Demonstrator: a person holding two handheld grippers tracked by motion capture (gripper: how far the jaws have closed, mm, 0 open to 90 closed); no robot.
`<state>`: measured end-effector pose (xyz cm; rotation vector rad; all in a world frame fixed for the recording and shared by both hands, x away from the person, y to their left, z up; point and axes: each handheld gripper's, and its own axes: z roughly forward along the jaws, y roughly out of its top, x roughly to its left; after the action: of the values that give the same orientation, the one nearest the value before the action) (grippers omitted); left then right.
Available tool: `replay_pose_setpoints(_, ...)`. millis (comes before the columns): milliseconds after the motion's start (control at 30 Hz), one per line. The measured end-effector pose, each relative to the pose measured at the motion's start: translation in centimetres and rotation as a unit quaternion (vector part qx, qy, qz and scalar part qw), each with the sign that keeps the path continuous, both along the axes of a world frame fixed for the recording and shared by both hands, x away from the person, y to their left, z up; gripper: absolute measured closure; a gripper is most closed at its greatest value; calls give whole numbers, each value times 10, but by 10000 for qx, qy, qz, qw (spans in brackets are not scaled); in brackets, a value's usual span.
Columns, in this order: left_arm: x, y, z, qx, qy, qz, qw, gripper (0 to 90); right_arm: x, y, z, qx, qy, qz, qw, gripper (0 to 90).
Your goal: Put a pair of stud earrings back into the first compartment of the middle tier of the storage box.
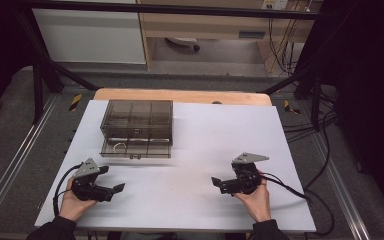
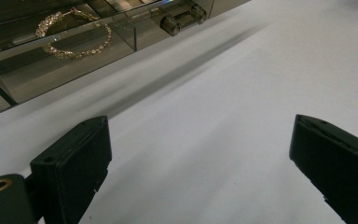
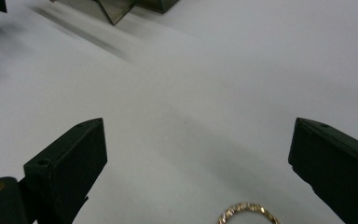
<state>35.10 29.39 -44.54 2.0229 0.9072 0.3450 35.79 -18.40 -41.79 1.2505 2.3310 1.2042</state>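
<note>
While we are holding both grippers low over the white table (image 1: 190,150), the right gripper (image 3: 200,158), jaws wide apart, is hovering over a gold ring (image 3: 248,213); the left gripper (image 2: 200,158), equally spread, is facing the smoky drawer box (image 2: 51,51).

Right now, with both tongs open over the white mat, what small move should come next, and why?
Probably ease the right tongs down and slightly back over the gold ring. Their jaws stand wide apart, and the ring lies on the mat between them, right at the bottom edge of the right gripper view, not yet gripped. The smoky drawer box already holds a gold bracelet, so the ring looks like the piece to pick up.
</note>
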Motion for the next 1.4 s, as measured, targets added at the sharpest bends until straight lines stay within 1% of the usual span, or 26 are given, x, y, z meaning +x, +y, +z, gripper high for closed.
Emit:
replay_pose_setpoints(33,0,0,0,1,1,-1,10000,52,0,0,0,0,0,0,10000,65)
replay_pose_setpoints(133,0,0,0,-5,9,8,10000,52,-5,-9,-10,-64,66,-24,10000,94)
replay_pose_setpoints(167,0,0,0,-8,12,8,10000,52,-7,-11,-12,-79,131,-33,9999,106)
replay_pose_setpoints(200,0,0,0,0,9,6,10000,52,-8,-13,-13,-86,177,-53,9998,122)
replay_pose_setpoints(233,0,0,0,-3,0,2,10000,52,-9,-14,-15,-114,161,-50,9998,146)
replay_pose_setpoints(333,-1,0,1,-17,-16,-9,10000,52,-12,-17,-18,-95,209,-67,9997,217)
replay_pose_setpoints(433,-1,0,1,-25,-6,-9,10000,52,-14,-20,-21,-159,303,-54,9994,308)
replay_pose_setpoints(467,-1,0,1,-23,-7,-11,10000,52,-15,-21,-23,-208,384,-92,9990,388)
replay_pose_setpoints(500,-1,0,1,-24,-9,-13,10000,52,-15,-21,-23,-208,384,-92,9990,388)
replay_pose_setpoints(533,-1,0,1,-25,-11,-13,10000,52,-15,-22,-24,-244,378,-70,9990,414)
replay_pose_setpoints(633,-1,-1,1,-20,-8,-12,10000,52,-16,-20,-26,-262,452,-36,9986,516)
replay_pose_setpoints(667,-1,-1,1,-22,-7,-12,10000,52,-16,-20,-27,-287,423,-36,9987,550)
replay_pose_setpoints(767,-1,0,1,-24,-7,-11,10000,52,-16,-20,-27,-352,411,-69,9985,627)
replay_pose_setpoints(867,-1,0,1,-24,-6,-8,10000,52,-16,-20,-27,-385,450,-79,9982,688)
replay_pose_setpoints(1000,-1,0,1,-20,-5,-6,10000,52,-16,-20,-29,-479,448,-47,9978,756)
replay_pose_setpoints(1100,-1,-1,0,-15,-3,-7,10000,52,-16,-19,-29,-484,475,-49,9977,788)
replay_pose_setpoints(1233,-1,-1,1,-18,-5,-9,10000,52,-16,-19,-30,-504,456,-31,9977,806)
replay_pose_setpoints(1400,-1,-1,1,-17,-8,-4,10000,52,-16,-18,-31,-528,450,-28,9976,854)
